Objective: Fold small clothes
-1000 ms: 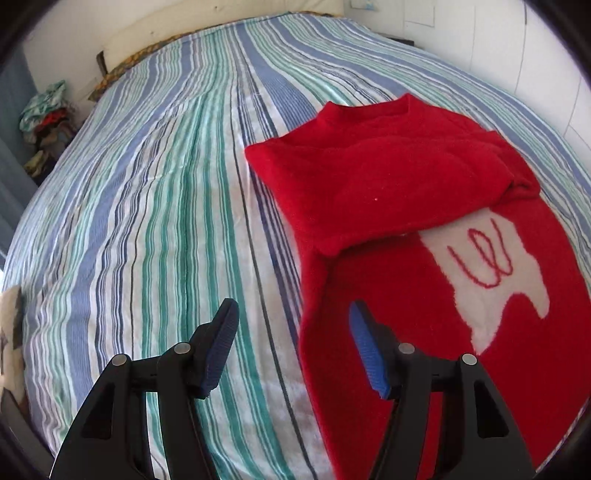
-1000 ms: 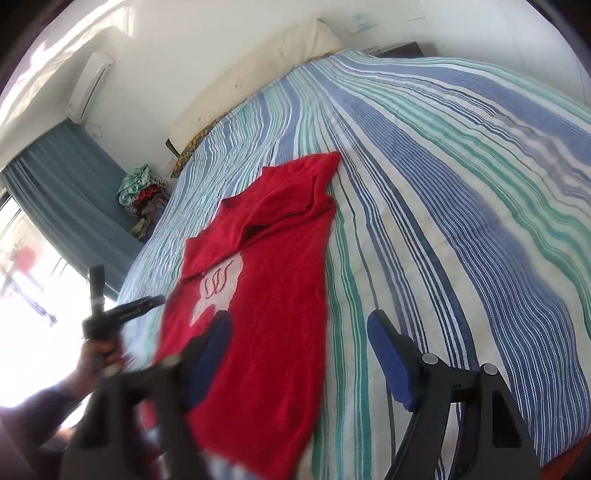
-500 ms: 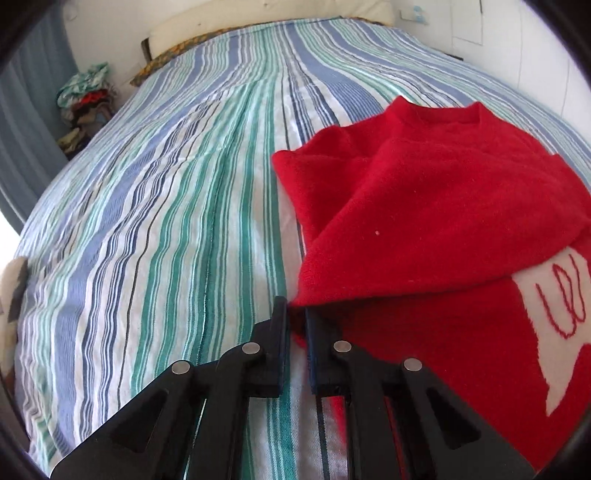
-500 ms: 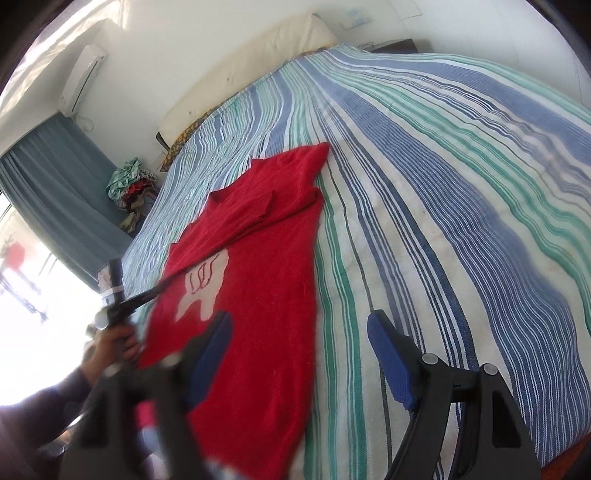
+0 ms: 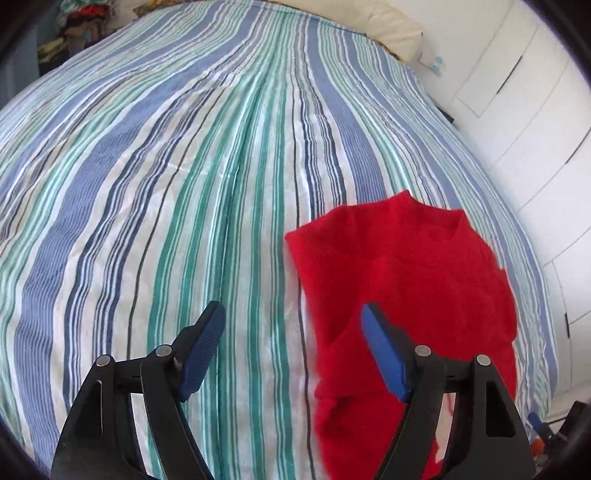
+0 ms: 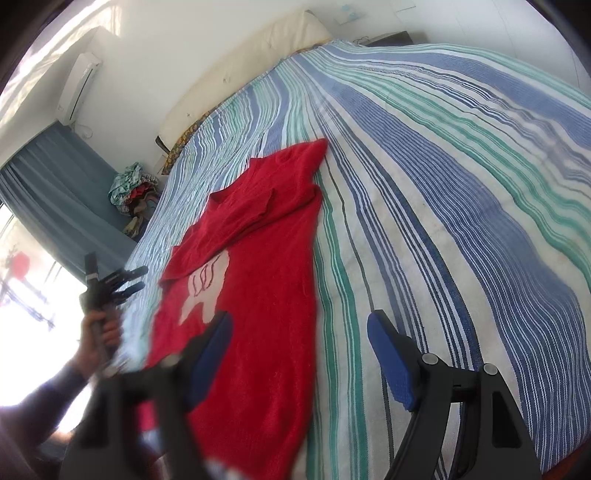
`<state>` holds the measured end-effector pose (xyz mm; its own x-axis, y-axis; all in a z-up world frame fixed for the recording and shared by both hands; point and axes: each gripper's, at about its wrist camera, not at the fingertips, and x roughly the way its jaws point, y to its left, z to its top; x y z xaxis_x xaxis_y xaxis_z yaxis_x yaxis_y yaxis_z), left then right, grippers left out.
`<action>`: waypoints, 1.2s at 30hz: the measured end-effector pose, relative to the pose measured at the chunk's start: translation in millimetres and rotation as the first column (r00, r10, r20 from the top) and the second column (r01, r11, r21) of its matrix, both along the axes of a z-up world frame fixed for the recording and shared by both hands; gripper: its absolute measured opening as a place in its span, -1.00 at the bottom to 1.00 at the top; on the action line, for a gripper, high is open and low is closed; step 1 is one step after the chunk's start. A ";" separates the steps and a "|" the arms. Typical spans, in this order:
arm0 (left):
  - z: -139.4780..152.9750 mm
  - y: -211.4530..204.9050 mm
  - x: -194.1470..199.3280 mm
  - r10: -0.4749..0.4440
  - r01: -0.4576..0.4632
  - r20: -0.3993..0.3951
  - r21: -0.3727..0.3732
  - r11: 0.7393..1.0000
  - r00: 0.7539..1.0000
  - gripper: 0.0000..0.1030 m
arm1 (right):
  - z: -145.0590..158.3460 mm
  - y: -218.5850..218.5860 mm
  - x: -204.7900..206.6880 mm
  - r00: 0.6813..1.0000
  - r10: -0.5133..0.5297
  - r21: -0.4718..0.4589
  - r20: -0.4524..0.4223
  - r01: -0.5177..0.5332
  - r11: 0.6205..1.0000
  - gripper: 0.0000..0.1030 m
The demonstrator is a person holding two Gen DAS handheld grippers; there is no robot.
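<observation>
Left wrist view: the left gripper, black with blue ribbed pads, has its jaws opening and already wide apart, with only bedsheet showing between them. Its right pad overlaps the near left edge of the red knitted sweater; whether it touches the cloth cannot be told. The sweater lies flat on the blue, green and white striped bedsheet, collar toward the far end, with a sleeve folded across the chest. Left of the sweater the sheet is bare and broad all the way to the bed's left edge. On the right the sweater lies near the bed's edge, beyond which stand white panelled cupboard doors. A cream padded headboard closes the far end.

Right wrist view: the right gripper hangs with jaws wide and nothing between them, above the sweater's lower right edge, where red cloth meets sheet. To the right the striped sheet runs wide and clear. The sweater's chest bears a pale patch with dark red looping lines, partly covered by the folded sleeve; no letters can be read. At the left a person's hand holds the other gripper beside the sweater's left edge. A blue-grey curtain and a white wall air conditioner lie beyond.
</observation>
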<state>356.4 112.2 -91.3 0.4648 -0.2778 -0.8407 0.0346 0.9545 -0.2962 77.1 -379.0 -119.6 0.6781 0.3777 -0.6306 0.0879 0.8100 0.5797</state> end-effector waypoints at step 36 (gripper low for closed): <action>-33.7 -24.9 -102.6 -0.104 0.098 -0.001 0.344 0.934 0.995 0.09 | -0.8 11.0 0.3 1.000 0.022 -0.023 -0.007 -0.022 0.999 0.45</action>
